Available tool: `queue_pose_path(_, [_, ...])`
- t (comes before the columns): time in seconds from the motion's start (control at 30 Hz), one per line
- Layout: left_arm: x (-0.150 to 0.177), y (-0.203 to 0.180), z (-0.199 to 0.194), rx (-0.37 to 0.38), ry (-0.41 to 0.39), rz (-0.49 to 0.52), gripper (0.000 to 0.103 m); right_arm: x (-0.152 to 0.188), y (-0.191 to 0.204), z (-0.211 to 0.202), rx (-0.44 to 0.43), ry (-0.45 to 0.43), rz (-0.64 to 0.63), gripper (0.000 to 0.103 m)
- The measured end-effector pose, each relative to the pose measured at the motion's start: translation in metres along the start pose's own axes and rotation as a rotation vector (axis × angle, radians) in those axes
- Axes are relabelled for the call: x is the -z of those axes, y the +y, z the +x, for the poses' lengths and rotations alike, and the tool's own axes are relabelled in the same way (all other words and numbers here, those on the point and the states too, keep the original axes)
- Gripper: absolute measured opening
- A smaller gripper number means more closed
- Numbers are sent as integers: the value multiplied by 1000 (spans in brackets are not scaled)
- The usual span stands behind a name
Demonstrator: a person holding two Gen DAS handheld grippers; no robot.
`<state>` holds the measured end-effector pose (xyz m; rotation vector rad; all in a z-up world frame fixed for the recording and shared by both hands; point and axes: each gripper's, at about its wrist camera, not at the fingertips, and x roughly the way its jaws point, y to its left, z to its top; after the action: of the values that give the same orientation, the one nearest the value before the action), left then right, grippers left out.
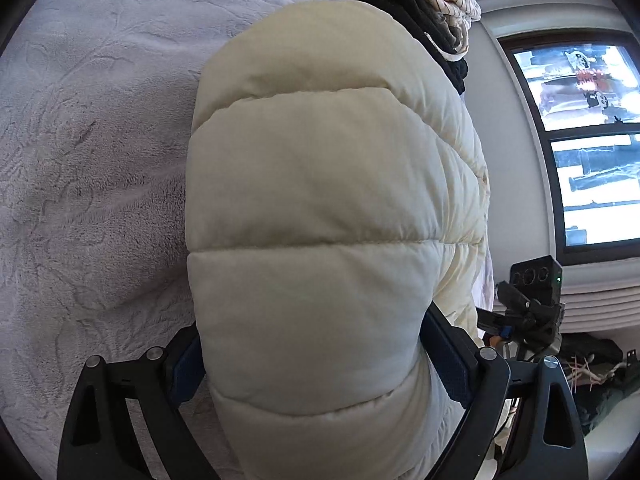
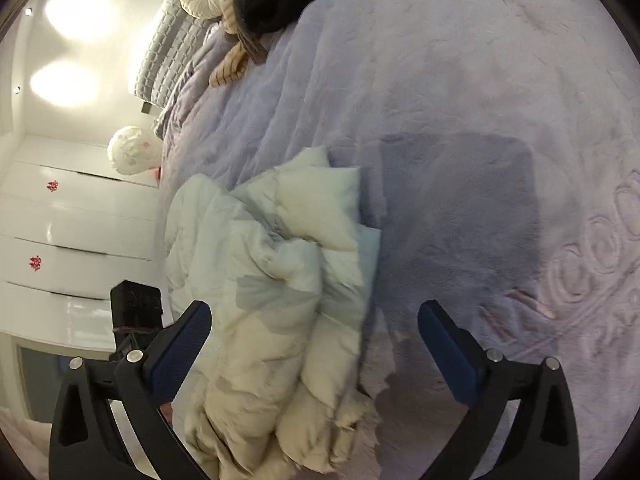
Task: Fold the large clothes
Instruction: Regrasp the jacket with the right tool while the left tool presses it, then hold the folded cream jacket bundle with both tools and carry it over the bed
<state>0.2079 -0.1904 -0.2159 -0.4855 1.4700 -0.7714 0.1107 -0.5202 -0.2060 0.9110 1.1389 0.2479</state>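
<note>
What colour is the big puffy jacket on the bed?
Creamy off-white. The puffy jacket shows best in the left wrist view, lying on the pale lilac blanket.

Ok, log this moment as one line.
garment: cream quilted puffer jacket on lilac plush blanket | left tool: astride folded jacket | right tool: open, jacket between pads

Left gripper (image 1: 312, 364): the space between its fingers is wholly filled by the cream puffer jacket (image 1: 320, 200); open blanket (image 1: 88, 160) lies free to its left. A clothes pile (image 1: 416, 4) blocks the far end ahead.

Right gripper (image 2: 316, 344): jaws wide, bunched jacket fills the left half of the gap; bare blanket ahead and right.
</note>
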Motion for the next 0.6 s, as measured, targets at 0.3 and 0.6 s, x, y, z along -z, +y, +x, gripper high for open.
queue_pose_path(0.3, [-5,3,3,11,10,1,96,-5,-15,49,-179,162,57,103])
queue_pose_path(0.6, [-4,-2,3,-18,-1,28,96,-9,1,80,-211,191,38,103])
